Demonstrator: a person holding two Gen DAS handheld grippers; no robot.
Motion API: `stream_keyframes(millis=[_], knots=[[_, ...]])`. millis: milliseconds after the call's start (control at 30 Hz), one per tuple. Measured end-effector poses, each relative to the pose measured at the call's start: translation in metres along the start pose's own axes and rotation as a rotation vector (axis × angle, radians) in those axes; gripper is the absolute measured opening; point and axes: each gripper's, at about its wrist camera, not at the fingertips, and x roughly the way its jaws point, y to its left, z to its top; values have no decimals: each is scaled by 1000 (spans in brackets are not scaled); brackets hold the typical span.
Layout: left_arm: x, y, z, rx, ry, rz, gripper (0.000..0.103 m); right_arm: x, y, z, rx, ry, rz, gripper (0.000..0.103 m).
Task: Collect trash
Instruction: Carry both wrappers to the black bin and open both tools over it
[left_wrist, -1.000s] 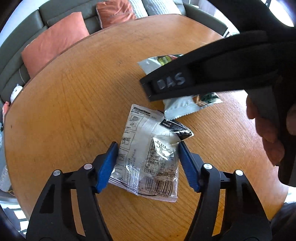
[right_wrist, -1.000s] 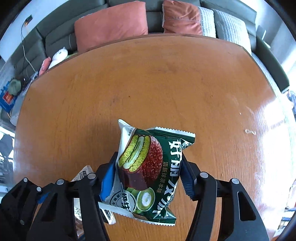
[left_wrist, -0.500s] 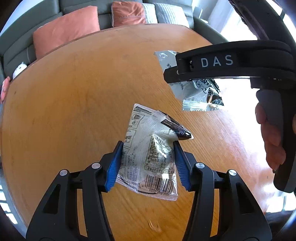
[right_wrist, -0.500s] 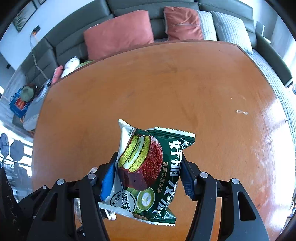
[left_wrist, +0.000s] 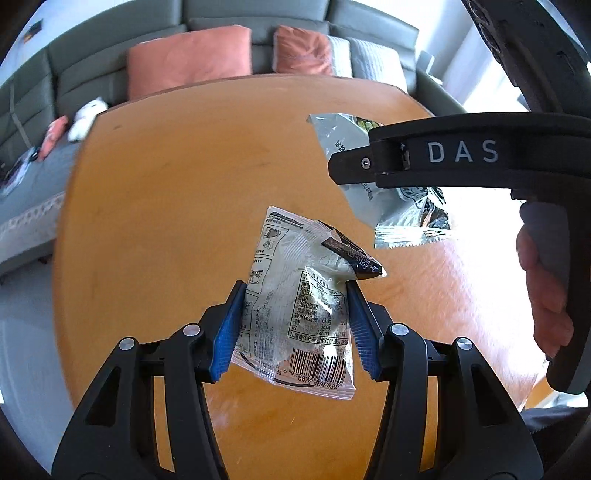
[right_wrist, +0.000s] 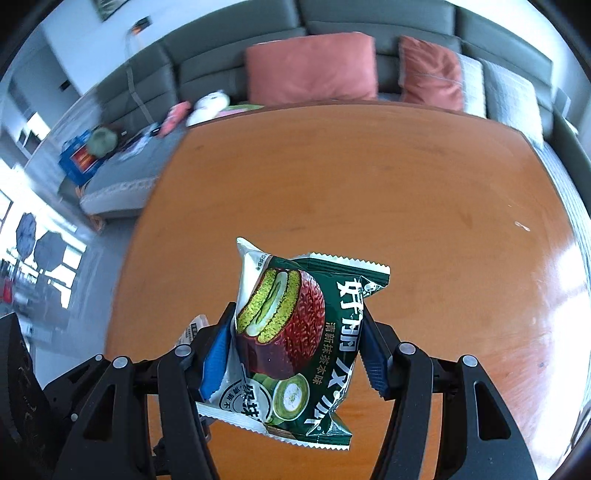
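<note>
The clear wrapper (left_wrist: 295, 314) sits pinched between the blue pads of the left gripper (left_wrist: 293, 326), its barcode end hanging below the fingertips and its dark torn corner poking up past the right pad. A second ago it lay flat on the wooden table (left_wrist: 166, 221) with the pads apart on either side; now they have closed on its edges and lifted it off the surface. The green snack wrapper (right_wrist: 295, 343) is clamped the same way in the right gripper (right_wrist: 295, 354), standing up beyond the fingertips, with no visible shift in the grip over the last second, while the table has dropped further away beneath it. Both views have tilted up, taking in more of the grey sofa (right_wrist: 369, 22) and its pink cushions (right_wrist: 314, 66). Both pieces look collected, so the carry to a bin, none in sight, seems next.
</note>
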Motion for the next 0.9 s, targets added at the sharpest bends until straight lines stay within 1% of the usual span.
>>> stream_keyframes(millis=[67,167,267,300,433,600,767,900], knots=[[-6,6,-7,-24,-12,18,53,-2,21,-6,-34,1,20,62],[-20,20,-26,-66,-30,50,53,-2,50,-11,-81,5,46,62],[-41,39,-51,-122,-48,84,53,-2,83,-16,-136,9,76,62],[-43,42,-53,-134,-51,94,53,-1,97,-17,-159,11,88,62],[-66,64,-83,-204,-67,139,53,2,141,-23,-231,20,123,62],[-93,93,-119,-293,-85,199,53,8,189,-30,-307,35,159,62],[-110,128,-147,-372,-86,257,53,15,242,-38,-381,52,205,62],[-120,163,-172,-448,-64,322,53,26,286,-46,-450,66,222,62]])
